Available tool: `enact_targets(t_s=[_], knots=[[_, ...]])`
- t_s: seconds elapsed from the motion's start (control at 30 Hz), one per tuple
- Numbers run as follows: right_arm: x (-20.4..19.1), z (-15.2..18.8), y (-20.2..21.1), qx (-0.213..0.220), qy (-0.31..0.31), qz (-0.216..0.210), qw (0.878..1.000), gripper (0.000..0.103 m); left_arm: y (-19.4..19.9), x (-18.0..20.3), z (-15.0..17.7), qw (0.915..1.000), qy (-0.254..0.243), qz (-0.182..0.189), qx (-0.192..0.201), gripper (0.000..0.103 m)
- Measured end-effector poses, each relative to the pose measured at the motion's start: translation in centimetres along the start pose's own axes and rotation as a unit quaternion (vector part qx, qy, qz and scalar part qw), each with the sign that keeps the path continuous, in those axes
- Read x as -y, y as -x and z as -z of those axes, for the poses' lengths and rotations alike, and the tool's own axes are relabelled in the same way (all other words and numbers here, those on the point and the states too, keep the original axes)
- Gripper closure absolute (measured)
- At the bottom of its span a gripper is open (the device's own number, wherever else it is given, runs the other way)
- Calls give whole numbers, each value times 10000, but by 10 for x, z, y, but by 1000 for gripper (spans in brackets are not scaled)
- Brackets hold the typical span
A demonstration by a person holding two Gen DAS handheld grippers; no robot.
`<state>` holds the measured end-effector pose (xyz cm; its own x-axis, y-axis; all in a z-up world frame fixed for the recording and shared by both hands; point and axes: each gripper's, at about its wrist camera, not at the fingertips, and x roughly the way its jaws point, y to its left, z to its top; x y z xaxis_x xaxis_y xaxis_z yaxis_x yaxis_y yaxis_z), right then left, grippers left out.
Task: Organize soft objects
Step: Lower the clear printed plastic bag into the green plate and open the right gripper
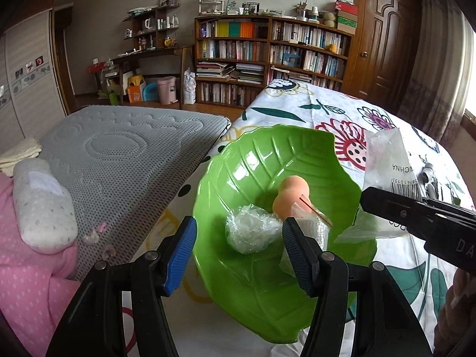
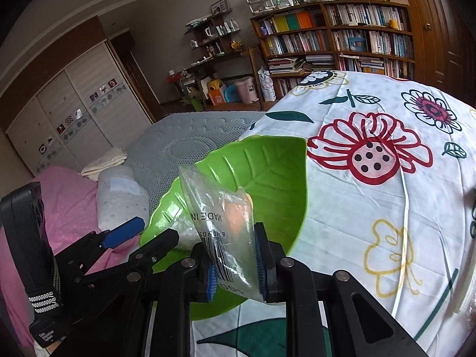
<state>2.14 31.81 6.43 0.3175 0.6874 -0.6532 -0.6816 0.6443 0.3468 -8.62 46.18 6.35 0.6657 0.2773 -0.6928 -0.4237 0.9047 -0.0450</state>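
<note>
Bag over bowl, thin grip.
My right gripper (image 2: 235, 263) pinches the plastic bag (image 2: 220, 217); left gripper (image 1: 238, 251) spread. Slippery film could slide free beside the green bowl (image 1: 258, 154).

Soft daylight enters at the right edge of the left wrist view. Glare spots shine on the glossy green leaf-shaped plastic bowl (image 1: 253, 160). Fisheye bending and dark vignetting mark all corners.
</note>
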Motion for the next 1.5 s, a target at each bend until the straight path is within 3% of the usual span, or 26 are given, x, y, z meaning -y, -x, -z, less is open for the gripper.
enact_targets(t_s=[0.07, 0.2, 0.4, 0.87, 1.17, 1.33, 1.5], knots=[[-3, 1, -7, -76, 114, 33, 9999, 77, -1, -3, 0, 10000, 34, -38, -12, 42], [-2, 3, -9, -2, 171, 200, 9997, 35, -2, -4, -1, 10000, 55, -66, -34, 42], [2, 7, 0, 184, 217, 384, 9989, 34, -3, -3, -1, 9999, 55, -83, -44, 42], [28, 19, 26, 445, -350, 497, 9972, 34, 0, 3, -1, 10000, 14, -61, 2, 39], [50, 31, 42, 531, -815, 854, 9916, 34, 3, 8, -1, 10000, -8, -18, 22, 37], [57, 35, 36, 238, -780, 1617, 9835, 34, 5, 9, -2, 10000, -19, 15, 29, 37], [61, 40, 25, -65, -752, 1599, 9842, 34, 4, 8, -2, 10000, -20, 19, 28, 37]])
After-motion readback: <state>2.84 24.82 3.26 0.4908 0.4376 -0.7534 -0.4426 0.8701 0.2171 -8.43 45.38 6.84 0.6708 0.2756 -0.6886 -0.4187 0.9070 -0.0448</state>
